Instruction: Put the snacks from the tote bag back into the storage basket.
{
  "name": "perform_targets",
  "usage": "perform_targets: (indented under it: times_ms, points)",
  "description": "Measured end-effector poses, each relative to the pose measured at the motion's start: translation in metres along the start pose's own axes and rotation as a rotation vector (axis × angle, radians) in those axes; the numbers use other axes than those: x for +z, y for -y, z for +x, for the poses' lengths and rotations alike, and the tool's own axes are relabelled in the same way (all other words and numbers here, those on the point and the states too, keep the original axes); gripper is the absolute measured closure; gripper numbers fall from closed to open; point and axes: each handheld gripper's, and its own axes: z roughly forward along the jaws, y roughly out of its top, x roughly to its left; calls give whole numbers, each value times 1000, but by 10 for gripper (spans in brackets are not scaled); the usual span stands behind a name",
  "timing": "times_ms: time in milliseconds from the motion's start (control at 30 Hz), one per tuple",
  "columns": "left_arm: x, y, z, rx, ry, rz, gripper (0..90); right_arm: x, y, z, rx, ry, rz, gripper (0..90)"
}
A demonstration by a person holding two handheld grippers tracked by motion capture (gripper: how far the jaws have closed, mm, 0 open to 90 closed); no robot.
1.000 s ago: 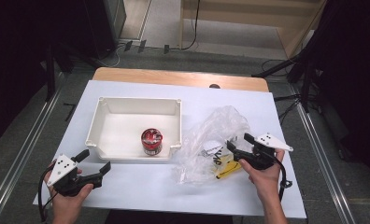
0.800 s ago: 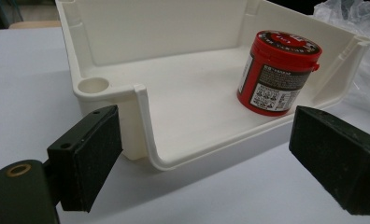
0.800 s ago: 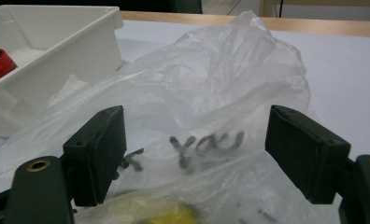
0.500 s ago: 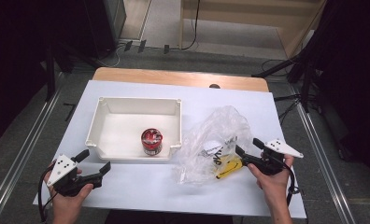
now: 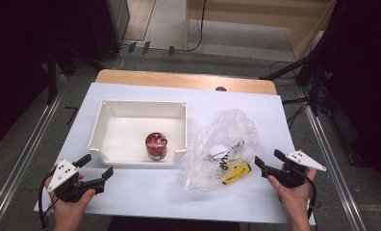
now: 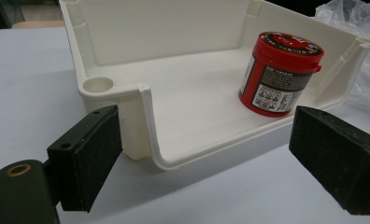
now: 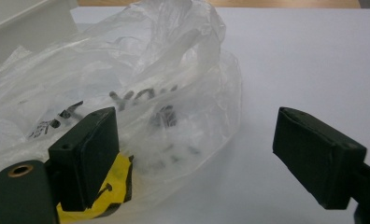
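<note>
A: Your left gripper (image 5: 96,174) waits released on the counter (image 5: 140,192) before the white bin (image 5: 102,115), red jar (image 5: 156,145) inside

B: And your right gripper (image 5: 270,165): fingers just spread, empty, beside the plastic bag (image 5: 227,134). Next, probably reach in for the yellow item (image 5: 236,173)

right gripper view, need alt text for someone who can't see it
A crumpled clear plastic bag with dark print lies on a white table, a yellow item showing through its near edge. The right gripper has open jaws with nothing between them, the bag just beyond its left pad.
</note>
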Motion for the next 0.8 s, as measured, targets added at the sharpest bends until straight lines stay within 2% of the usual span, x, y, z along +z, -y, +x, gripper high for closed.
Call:
perform_targets:
  times_ms: [100, 233, 333, 367, 400, 500, 600, 800]
  points:
    - [0, 1, 1, -2, 3, -2, 95, -3, 3, -6, 20, 5, -7, 151]
    - [-1, 2, 5, -1, -4, 1, 95, -8, 6, -15, 34, 35, -20, 151]
    - [-2, 4, 10, -34, -9, -12, 95, -13, 10, -22, 29, 50, -22, 151]
    - [-2, 4, 11, -41, -13, -16, 95, -14, 10, -25, 38, 52, -28, 151]
    - [-2, 4, 11, -46, -16, -19, 95, -17, 11, -30, 66, 49, -46, 151]
    - [-1, 6, 11, -32, -27, -13, 95, -21, 14, -36, 94, 55, -59, 151]
    - [-1, 6, 11, -35, -41, -12, 95, -21, 16, -39, 100, 50, -63, 151]
    - [2, 6, 11, -41, -37, -4, 95, -18, 18, -38, 107, 43, -53, 151]
